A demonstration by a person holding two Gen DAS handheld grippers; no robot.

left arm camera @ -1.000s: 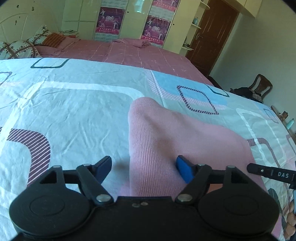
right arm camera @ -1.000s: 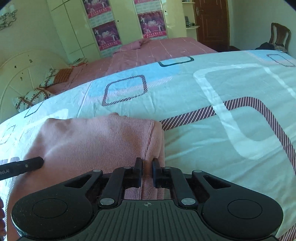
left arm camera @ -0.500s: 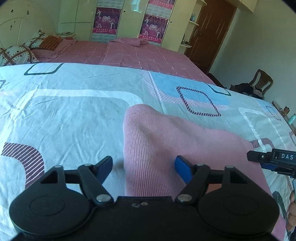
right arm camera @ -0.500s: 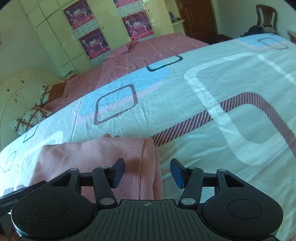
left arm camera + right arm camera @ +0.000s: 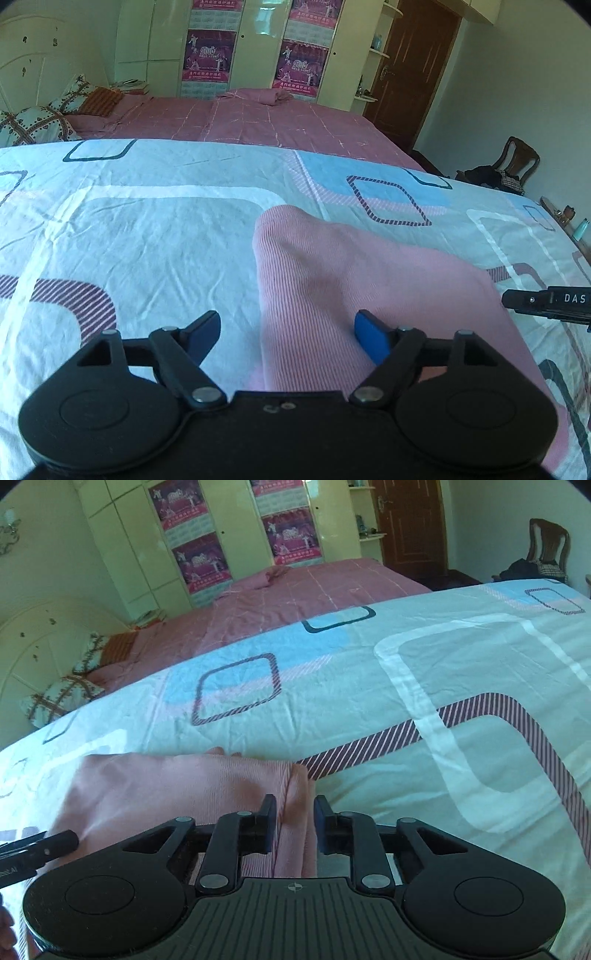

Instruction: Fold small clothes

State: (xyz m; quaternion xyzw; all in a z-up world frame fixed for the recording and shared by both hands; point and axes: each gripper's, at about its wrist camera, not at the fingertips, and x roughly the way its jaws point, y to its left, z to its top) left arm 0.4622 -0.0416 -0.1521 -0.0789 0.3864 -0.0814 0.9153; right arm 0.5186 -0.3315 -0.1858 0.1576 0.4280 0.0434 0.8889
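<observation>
While the left gripper [image 5: 288,332] is gaping wide over the pink garment [image 5: 332,288], the right gripper [image 5: 295,821] is narrowing on its edge but not pinching yet, so closing there looks like the next move.

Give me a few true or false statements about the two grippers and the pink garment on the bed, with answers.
1. The left gripper is wide open. True.
2. The pink garment hangs in the air. False: it lies on the patterned sheet.
3. The right gripper straddles the garment's right edge. True.
4. The right jaws are fully closed. False: a gap shows, with cloth between them.
5. A chair stands by the wall. True.
</observation>
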